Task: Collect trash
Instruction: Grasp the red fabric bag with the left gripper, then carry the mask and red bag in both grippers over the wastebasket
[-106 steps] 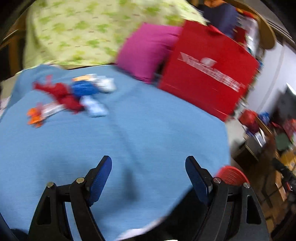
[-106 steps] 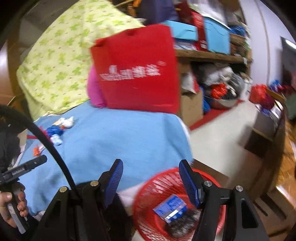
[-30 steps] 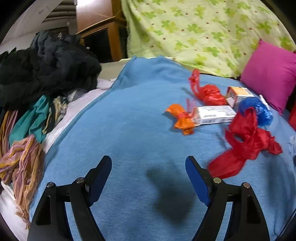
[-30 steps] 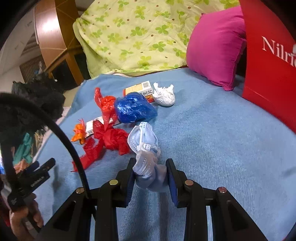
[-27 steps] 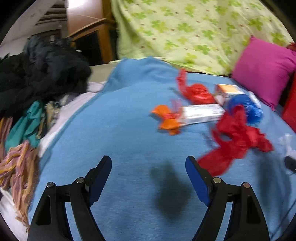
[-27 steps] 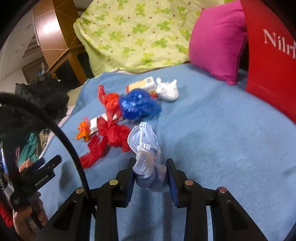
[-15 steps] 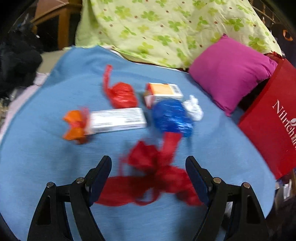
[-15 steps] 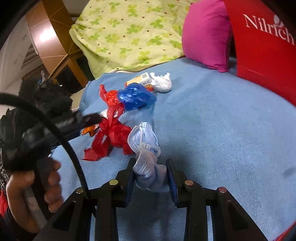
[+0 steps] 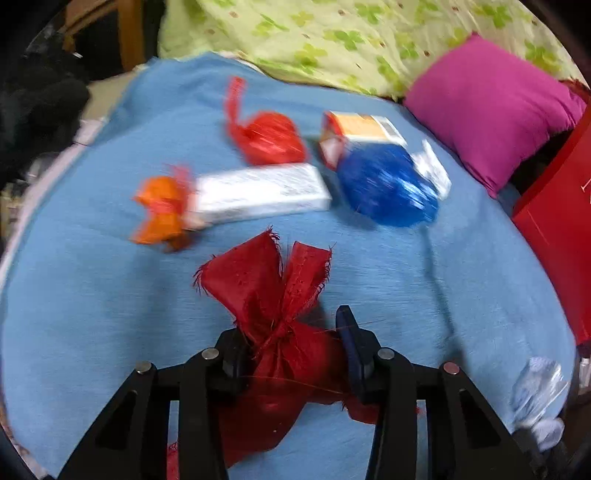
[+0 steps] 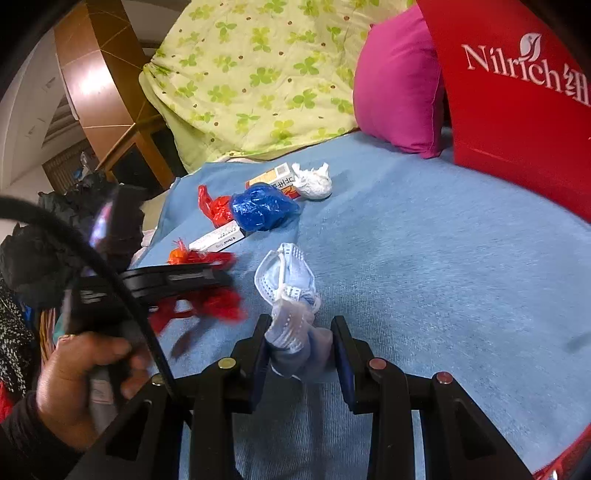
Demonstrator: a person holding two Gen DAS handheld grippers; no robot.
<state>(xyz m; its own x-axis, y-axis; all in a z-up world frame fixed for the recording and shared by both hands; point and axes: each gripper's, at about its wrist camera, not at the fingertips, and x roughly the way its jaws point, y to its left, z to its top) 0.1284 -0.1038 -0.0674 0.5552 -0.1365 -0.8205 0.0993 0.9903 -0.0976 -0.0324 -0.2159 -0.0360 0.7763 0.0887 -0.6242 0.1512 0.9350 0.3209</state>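
A frayed red cloth scrap (image 9: 266, 280) sits between the fingers of my left gripper (image 9: 290, 325). Its jaws are closing and the pads press the bunched cloth. My right gripper (image 10: 301, 325) is shut on a pale blue face mask (image 10: 286, 266), which sticks up from its jaws. On the blue blanket (image 9: 92, 295) beyond lie an orange scrap (image 9: 162, 210), a long white box (image 9: 258, 192), a red plastic bag (image 9: 269, 136), a blue plastic bag (image 9: 384, 188), an orange-and-white carton (image 9: 362, 129) and a white crumpled tissue (image 10: 314, 181). A hand (image 10: 74, 376) holds the left gripper at the right wrist view's left.
A pink pillow (image 9: 491, 103) and a tall red shopping bag (image 10: 517, 110) stand at the bed's right. A green clover quilt (image 9: 332, 33) is piled at the back. Dark clothes (image 9: 33, 107) lie off the blanket's left edge.
My left gripper swung right across the blanket to the red cloth scrap and its fingers closed around it. The right gripper kept its hold on the face mask and shifted slightly.
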